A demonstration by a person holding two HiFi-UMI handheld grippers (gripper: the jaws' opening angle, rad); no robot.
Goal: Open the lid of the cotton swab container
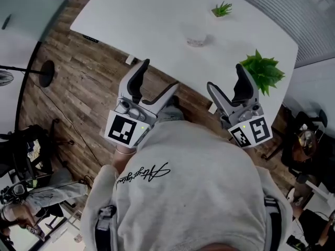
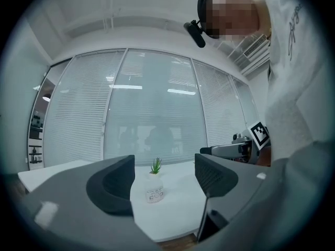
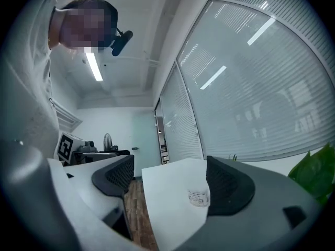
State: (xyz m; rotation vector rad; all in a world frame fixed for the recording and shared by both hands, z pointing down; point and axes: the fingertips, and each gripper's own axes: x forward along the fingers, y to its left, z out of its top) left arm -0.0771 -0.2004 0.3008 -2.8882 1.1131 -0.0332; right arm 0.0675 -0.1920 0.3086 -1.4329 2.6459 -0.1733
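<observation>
The container [image 1: 197,35] stands upright on the white table [image 1: 131,14], near the small plant [image 1: 222,8] and on the person's side of it. Nothing touches it.

Both tools are empty with their jaws wide apart. The left tool [image 1: 158,77] and the right tool [image 1: 226,78] are well apart from the small plant, at or just past the table's near edge, and both point towards it. Each gripper view shows the container in the gap between that tool's jaws, but far off, so it is lined up rather than reached.

It looks like a small, clear plastic tub with a printed label on its side [image 2: 155,191]. I judge it to be light, stiff enough to take a grip, thin-walled and smooth. That makes it likely to skid on the slick table or tip over if pushed near the top. A hard squeeze could bow the wall and jam the lid.

The lid cannot be told apart from the body at this range, so whether it lifts, flips or twists is unclear.

The sensible hold is one tool low on the body, across the label, squeezing gently. The other should take the lid by its rim, with the pads square to it so they do not slide off.
</observation>
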